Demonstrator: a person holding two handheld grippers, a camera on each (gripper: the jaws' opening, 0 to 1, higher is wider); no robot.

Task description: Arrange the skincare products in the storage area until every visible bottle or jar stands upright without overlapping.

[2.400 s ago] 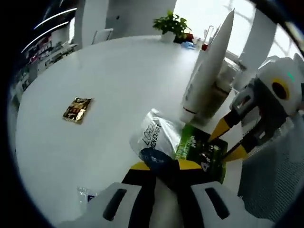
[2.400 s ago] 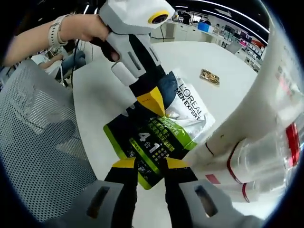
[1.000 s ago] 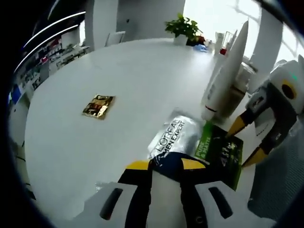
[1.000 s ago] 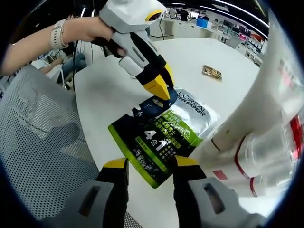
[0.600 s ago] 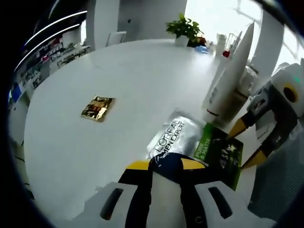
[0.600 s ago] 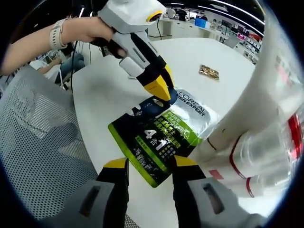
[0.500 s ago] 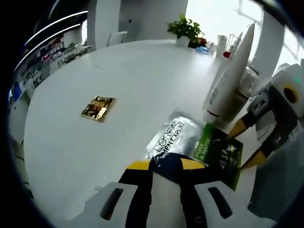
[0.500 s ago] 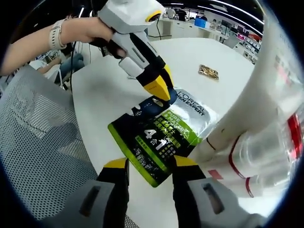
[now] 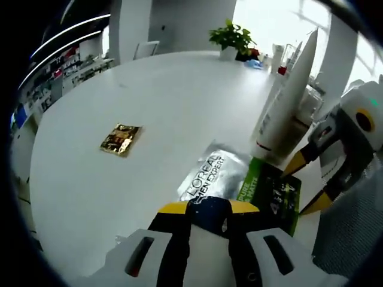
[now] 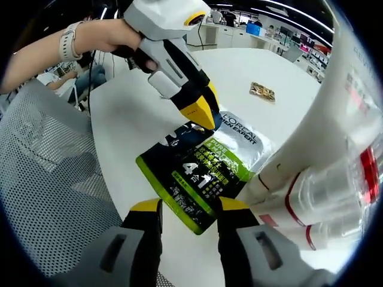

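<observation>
A flat L'Oreal pouch [image 9: 210,173], silver with a dark blue end and a green-and-black lower half [image 10: 203,173], lies on the white table. My left gripper [image 9: 207,209] is shut on its dark blue end; in the right gripper view it reaches down from above [image 10: 197,113]. My right gripper [image 10: 190,209] is open, its jaws either side of the pouch's green corner without pinching it, and it enters the left gripper view from the right [image 9: 302,185]. A tall white tube [image 9: 284,101] stands on its cap just behind the pouch.
A small gold sachet [image 9: 119,139] lies apart on the round white table [image 9: 90,191]. Clear bottles with red bands [image 10: 326,197] stand beside the tube. A grey mesh chair [image 10: 48,179] is at the table's edge. A potted plant [image 9: 230,36] stands far back.
My right gripper was shut on the pouch's green end 2.4 s ago and has since opened and let go. The left gripper keeps its hold. Little has moved in the last second.
</observation>
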